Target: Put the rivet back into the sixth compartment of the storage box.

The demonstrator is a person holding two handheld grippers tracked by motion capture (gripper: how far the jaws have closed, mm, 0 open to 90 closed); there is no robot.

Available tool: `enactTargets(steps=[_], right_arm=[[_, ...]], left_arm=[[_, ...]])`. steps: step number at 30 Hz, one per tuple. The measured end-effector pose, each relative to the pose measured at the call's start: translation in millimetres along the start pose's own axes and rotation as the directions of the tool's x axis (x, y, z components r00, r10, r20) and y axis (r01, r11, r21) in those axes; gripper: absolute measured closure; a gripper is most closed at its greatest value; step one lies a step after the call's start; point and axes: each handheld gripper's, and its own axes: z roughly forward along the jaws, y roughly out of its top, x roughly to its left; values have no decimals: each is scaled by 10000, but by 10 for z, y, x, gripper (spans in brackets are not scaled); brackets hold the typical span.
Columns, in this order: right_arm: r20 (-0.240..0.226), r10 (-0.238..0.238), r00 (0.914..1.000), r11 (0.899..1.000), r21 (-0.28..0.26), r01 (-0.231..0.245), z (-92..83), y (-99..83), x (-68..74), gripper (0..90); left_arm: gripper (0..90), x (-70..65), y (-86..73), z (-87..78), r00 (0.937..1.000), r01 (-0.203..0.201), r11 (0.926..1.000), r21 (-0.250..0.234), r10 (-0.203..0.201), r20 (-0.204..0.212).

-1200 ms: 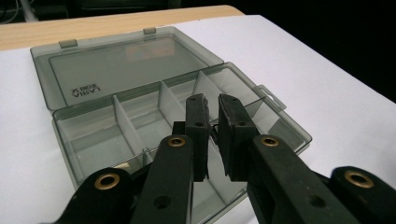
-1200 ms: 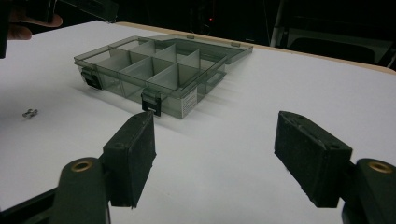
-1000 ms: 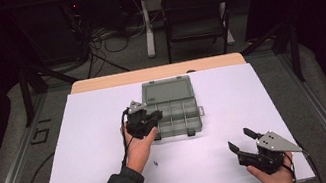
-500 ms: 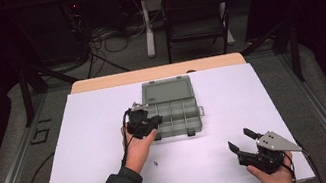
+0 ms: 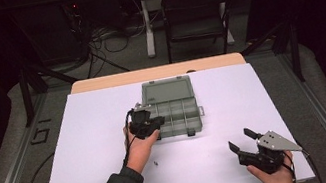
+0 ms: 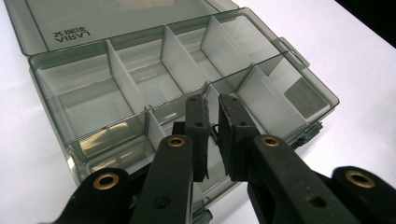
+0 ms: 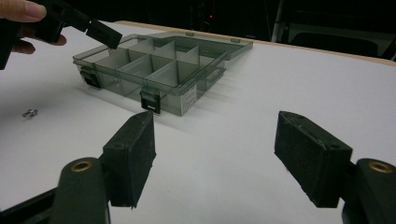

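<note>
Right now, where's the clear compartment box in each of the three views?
High view: the compartment box lies at table centre, lid open away from the person.
Left gripper view: it spreads across the upper frame, behind the jaws.
Right gripper view: it sits upper left of centre.
Shared landmark: the left gripper, at the box's near left corner.

A black chair stands behind the white table, far from it. Dark cables lie on the grey floor near the chair.
</note>
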Motion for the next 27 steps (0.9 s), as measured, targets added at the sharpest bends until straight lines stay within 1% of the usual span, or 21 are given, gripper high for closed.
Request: enactTargets(steps=[1,2,4,5,6,7,8,10,11,13,15,16,17,19,22,23,25,27], right_arm=[[-24,50,10000,10000,-46,-51,-2,-1,-1,287],[13,49,10000,10000,-51,-49,-6,-1,-3,286],[39,17,10000,10000,-78,-16,-6,1,-10,286],[16,48,10000,10000,-78,-48,-1,1,-9,286],[-17,27,10000,9999,-114,-27,8,-2,-12,286],[-3,2,10000,10000,-40,-2,9,-3,-9,286],[-3,2,10000,10000,-40,-2,9,-3,-9,286],[10,3,10000,10000,-70,-3,2,-3,-10,286],[49,8,10000,10000,-60,-8,-2,-2,-9,286],[71,-1,10000,10000,-67,2,-7,-3,-12,286],[95,5,10000,10000,-75,-5,-8,-7,-11,285],[93,26,10000,10000,-55,-25,-11,-8,-7,284],[98,9,10000,10000,-58,-9,-10,-8,-6,284],[126,-55,9999,10000,-40,56,-13,-9,-5,280],[191,-85,9998,9999,-74,87,-13,-12,3,269],[191,-88,9998,9999,-84,90,-12,-12,4,268],[211,-160,9996,9998,-90,162,-10,-15,2,265],[234,-127,9996,9999,-43,128,-20,-16,4,262]], left_arm=[[732,9,0,-12,9999,88,9999,-99,-87,55],[711,24,4,-39,9997,105,9999,-116,-103,210],[635,49,-5,-94,9981,340,9987,-372,-320,531],[582,55,-11,-117,9979,378,9984,-432,-355,533],[561,62,-25,-148,9982,376,9976,-586,-347,497],[526,70,-37,-186,9983,316,9973,-664,-282,515],[526,75,-54,-220,9981,301,9961,-825,-255,557],[476,84,-90,-302,9993,6,9938,-1116,36,372],[465,89,-112,-340,9995,-138,9911,-1324,174,264],[432,87,-165,-425,9992,-76,9864,-1643,138,364],[394,71,-219,-508,9992,-353,9820,-1855,377,97],[380,68,-234,-537,9987,-484,9803,-1915,501,38],[374,60,-265,-593,9979,-605,9780,-1997,636,93],[362,66,-295,-654,9963,-815,9751,-2062,851,84],[353,79,-356,-759,9960,-838,9703,-2268,889,123],[354,79,-380,-790,9962,-778,9692,-2336,845,188],[357,85,-434,-865,9951,-914,9671,-2372,979,156],[357,88,-483,-917,9937,-1078,9635,-2450,1123,44]])
